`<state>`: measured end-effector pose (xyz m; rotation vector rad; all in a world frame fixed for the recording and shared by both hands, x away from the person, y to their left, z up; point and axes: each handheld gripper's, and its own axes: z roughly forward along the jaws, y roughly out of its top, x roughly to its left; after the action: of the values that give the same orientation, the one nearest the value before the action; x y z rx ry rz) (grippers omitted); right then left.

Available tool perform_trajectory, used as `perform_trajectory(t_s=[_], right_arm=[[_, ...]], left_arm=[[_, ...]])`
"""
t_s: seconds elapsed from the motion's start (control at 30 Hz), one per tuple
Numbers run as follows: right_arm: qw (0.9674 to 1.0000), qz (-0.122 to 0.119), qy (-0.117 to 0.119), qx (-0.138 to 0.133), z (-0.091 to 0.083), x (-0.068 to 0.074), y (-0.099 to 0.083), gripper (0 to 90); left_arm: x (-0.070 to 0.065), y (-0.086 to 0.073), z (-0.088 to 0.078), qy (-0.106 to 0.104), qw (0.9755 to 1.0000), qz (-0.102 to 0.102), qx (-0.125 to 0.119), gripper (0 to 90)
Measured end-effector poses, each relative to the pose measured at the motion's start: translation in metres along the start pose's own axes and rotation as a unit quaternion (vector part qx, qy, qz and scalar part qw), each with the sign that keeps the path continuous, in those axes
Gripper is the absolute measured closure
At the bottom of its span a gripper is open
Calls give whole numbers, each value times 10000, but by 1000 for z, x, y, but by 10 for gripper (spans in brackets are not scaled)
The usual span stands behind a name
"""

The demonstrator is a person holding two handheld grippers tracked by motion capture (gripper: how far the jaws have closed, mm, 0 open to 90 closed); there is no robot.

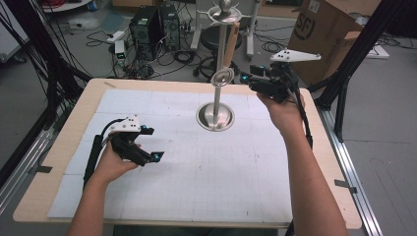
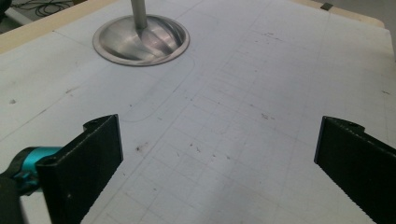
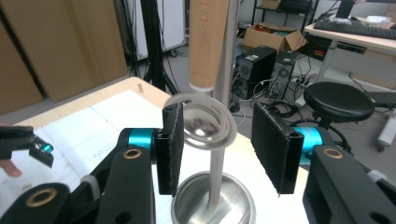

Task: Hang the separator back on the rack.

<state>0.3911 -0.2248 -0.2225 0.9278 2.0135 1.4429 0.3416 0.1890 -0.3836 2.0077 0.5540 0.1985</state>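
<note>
The right gripper view shows what the high view blurs: the right gripper [image 3: 217,149] has its jaws released around the small round steel dish [image 3: 204,127] of the polished steel stand [image 1: 215,117], left pad just beside its rim, a tan wooden cylinder [image 3: 207,42] hanging at twelve o'clock. The left gripper [image 1: 147,143], jaws wide apart on nothing, hovers over the white gridded mat [image 2: 261,93] at eight o'clock from the stand's base, open mat all around it.

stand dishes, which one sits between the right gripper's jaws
The middle dish, the small tilted one partway up the pole. The top dish caps the pole high above, and the wide base dish rests on the table, both clear of the jaws.
</note>
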Motion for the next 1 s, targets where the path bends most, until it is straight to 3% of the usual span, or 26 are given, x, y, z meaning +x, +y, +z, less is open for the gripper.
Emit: perform_trajectory(t_s=[1.0], right_arm=[[9982, -319, 493, 136, -28, -1, -39, 415]], left_arm=[[-1, -1, 1, -15, 10000, -9, 33, 16]])
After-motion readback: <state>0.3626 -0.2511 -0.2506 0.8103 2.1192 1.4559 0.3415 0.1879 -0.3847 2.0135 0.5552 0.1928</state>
